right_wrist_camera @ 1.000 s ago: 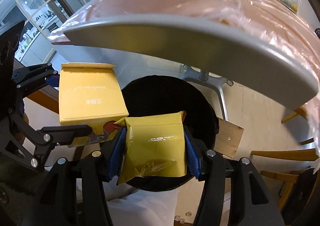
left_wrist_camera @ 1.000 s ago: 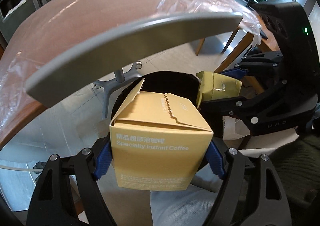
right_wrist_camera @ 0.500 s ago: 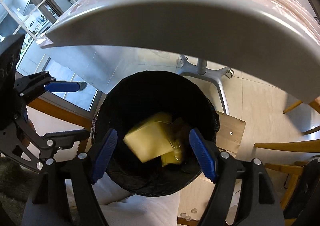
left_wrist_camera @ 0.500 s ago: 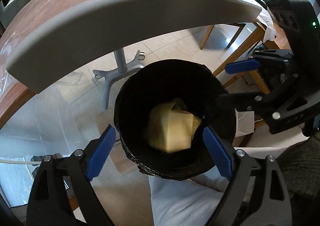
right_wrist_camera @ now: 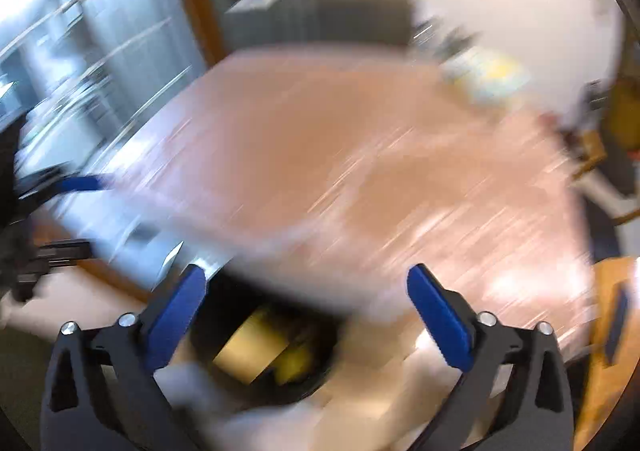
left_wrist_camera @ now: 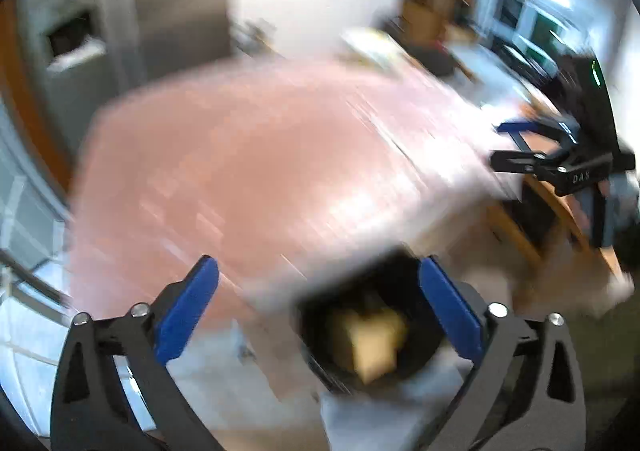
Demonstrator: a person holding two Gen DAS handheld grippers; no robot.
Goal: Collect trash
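Observation:
Both views are motion-blurred. The black trash bin (left_wrist_camera: 416,291) stands on the floor below the table edge, with the yellow coffee box (left_wrist_camera: 372,339) lying inside. In the right wrist view the bin (right_wrist_camera: 224,315) holds the box (right_wrist_camera: 248,347) and the yellow pouch (right_wrist_camera: 296,363). My left gripper (left_wrist_camera: 318,291) is open and empty above the bin. My right gripper (right_wrist_camera: 306,295) is open and empty too. The right gripper also shows at the right of the left wrist view (left_wrist_camera: 528,147), and the left gripper at the left of the right wrist view (right_wrist_camera: 68,211).
The round table (left_wrist_camera: 248,171) with a pink plastic cover fills the middle of both views. A yellow and white packet (right_wrist_camera: 484,79) lies at its far side. A steel fridge (left_wrist_camera: 80,31) stands behind. Wooden chairs (right_wrist_camera: 612,327) stand at the right.
A second ago each gripper held its yellow item over the bin. Both opened and the items fell in. Now both grippers have swung up fast, so the tabletop fills the views.

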